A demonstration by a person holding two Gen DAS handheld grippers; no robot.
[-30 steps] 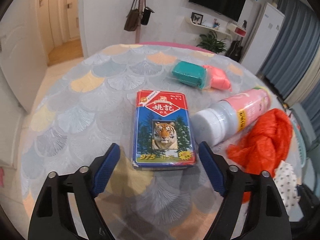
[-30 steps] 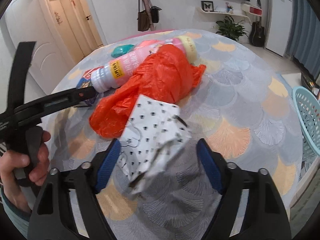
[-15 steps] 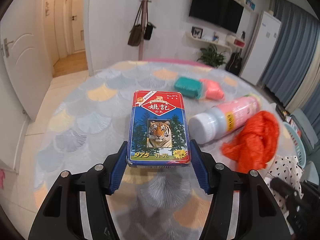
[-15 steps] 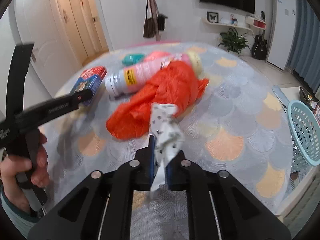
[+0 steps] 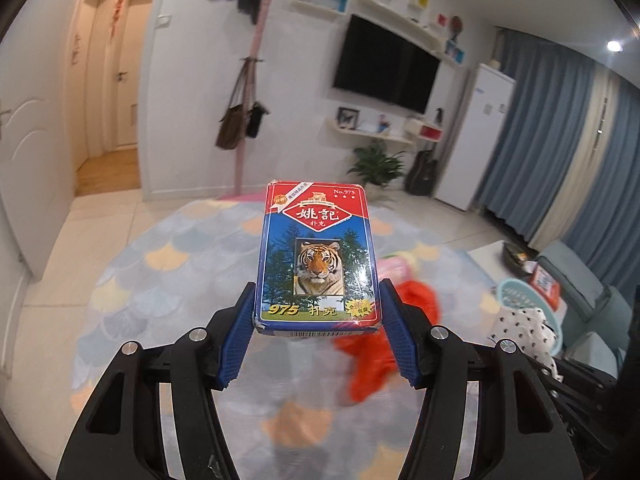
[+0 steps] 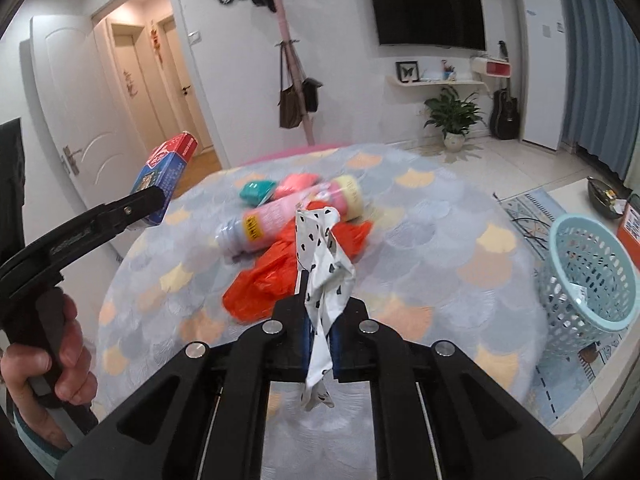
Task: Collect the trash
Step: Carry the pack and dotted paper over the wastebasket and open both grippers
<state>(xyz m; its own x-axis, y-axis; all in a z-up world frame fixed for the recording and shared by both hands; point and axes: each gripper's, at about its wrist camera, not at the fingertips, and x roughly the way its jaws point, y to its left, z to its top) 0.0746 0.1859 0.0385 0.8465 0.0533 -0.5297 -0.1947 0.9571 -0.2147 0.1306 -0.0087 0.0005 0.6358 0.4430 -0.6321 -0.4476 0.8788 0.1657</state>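
My left gripper (image 5: 318,322) is shut on a blue and red playing-card box with a tiger picture (image 5: 318,256) and holds it well above the round table (image 5: 168,264). The box also shows in the right wrist view (image 6: 166,176) at the left. My right gripper (image 6: 320,340) is shut on a crumpled white wrapper with black spots (image 6: 326,276), lifted off the table. An orange plastic bag (image 6: 288,272) and a pink bottle lying on its side (image 6: 288,216) stay on the table.
A light blue mesh basket (image 6: 588,276) stands on the floor right of the table. A teal box (image 6: 256,192) and a pink box (image 6: 298,182) lie at the table's far side. A coat stand with bags (image 6: 296,100) stands behind.
My left gripper closed on the card box and raised it off the table. My right gripper closed on the spotted wrapper and lifted it up.
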